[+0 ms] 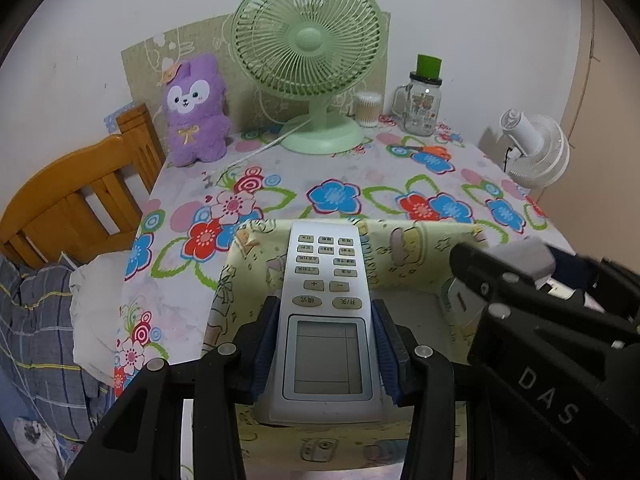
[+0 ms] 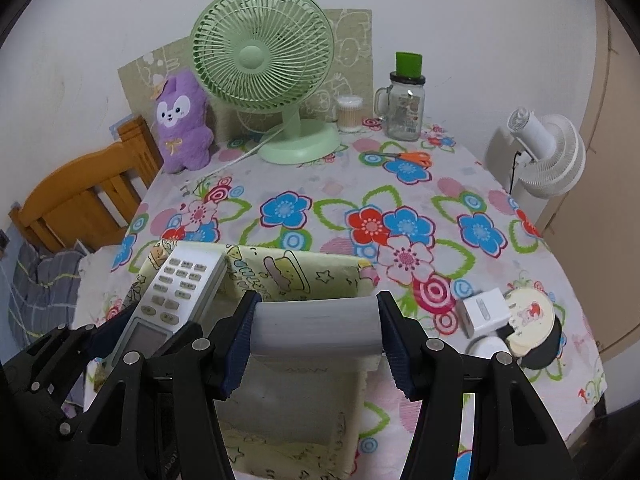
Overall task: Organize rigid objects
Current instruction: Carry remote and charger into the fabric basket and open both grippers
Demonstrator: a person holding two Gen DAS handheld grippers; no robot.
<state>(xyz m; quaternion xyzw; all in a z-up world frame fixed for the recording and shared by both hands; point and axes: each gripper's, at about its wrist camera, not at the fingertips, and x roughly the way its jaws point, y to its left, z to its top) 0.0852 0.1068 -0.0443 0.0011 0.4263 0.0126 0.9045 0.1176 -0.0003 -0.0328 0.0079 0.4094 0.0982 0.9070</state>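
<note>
I count two fans [image 2: 262, 50] [image 2: 548, 156], one remote [image 1: 325, 304], one white block [image 2: 318, 330], one fabric box [image 2: 304, 276], one plush [image 2: 182, 122], one jar [image 2: 404, 110], one pair of scissors [image 2: 408, 157], one charger [image 2: 484, 312].

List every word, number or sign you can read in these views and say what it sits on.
"DAS": on the black body of the right gripper, seen from the left wrist view.
"+" and "-": on two buttons of the remote control held in the left gripper.
"开/关" and "模式": on its two large oval buttons.
Smaller remote button labels: too small to read.
Lettering on the yellow fabric box and the glass jar: too blurred to read.
</note>
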